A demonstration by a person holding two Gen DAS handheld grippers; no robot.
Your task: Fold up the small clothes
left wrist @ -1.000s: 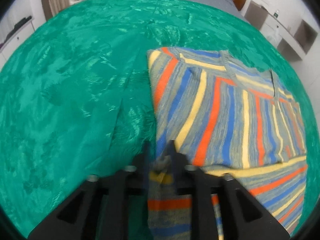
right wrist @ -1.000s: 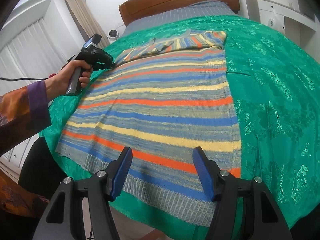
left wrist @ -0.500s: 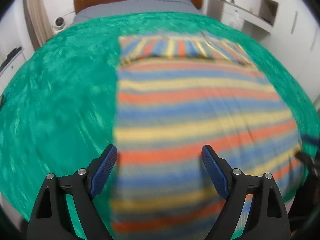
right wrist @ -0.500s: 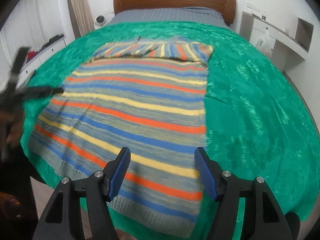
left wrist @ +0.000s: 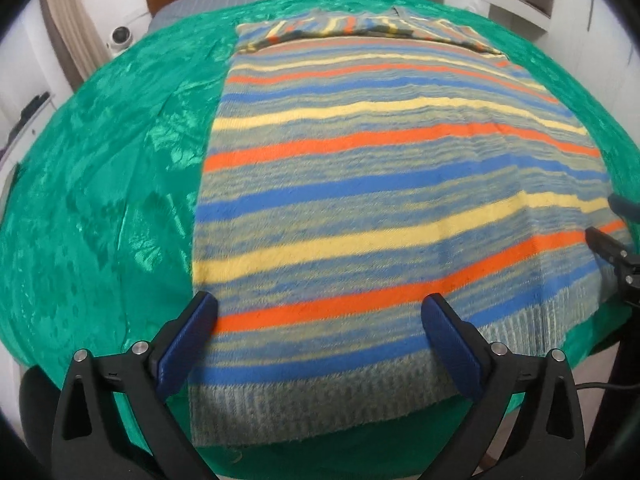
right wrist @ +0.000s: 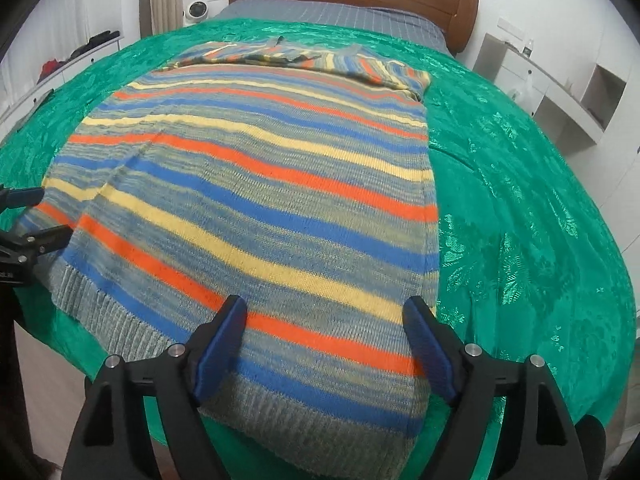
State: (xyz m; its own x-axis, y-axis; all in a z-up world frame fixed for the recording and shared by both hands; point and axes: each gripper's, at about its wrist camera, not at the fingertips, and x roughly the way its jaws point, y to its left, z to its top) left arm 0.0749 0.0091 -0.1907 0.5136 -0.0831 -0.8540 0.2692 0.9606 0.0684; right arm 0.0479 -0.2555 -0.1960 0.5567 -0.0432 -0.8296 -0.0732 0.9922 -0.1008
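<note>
While flat: sweater [left wrist: 360, 184] amid bedspread [left wrist: 100, 200].

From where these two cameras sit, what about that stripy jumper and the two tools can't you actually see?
- Striped sweater sleeves: folded over at the far end in both views; their lie underneath is hidden.
- Hem: it drapes over the bed edge, and each tool's fingers cover part of it.
- Left tool and right tool: both open; each is cut off at the other view's edge.
- The hands holding them: out of frame.
</note>
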